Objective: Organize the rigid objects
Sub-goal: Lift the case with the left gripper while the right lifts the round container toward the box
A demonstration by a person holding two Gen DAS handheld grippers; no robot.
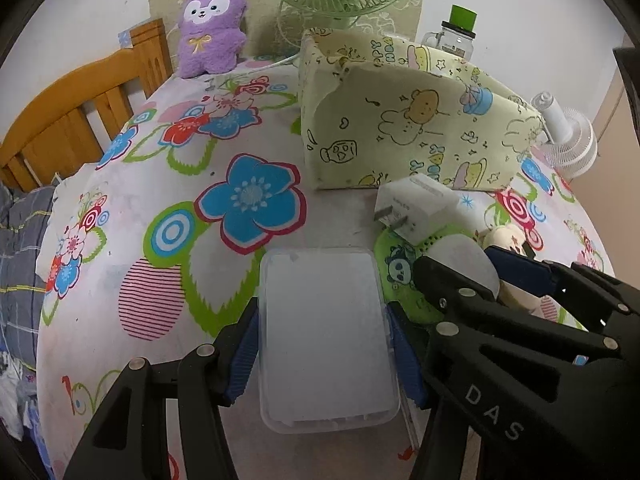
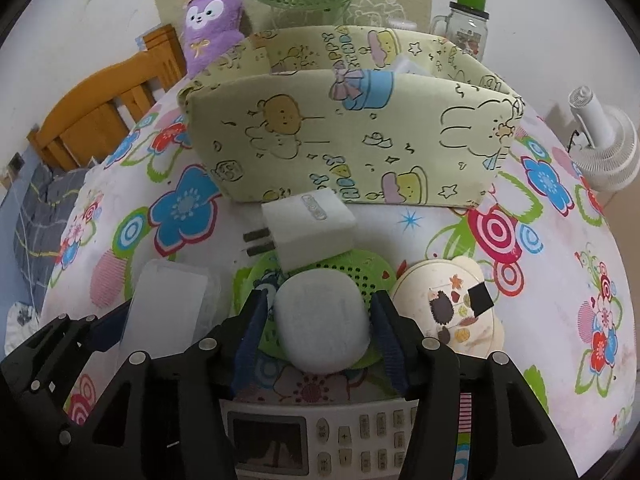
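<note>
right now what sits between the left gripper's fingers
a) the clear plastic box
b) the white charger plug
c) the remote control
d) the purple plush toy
a: in the left wrist view the clear plastic box lies between the blue pads of the left gripper, while the white charger plug rests farther off by the fabric bin.
</note>
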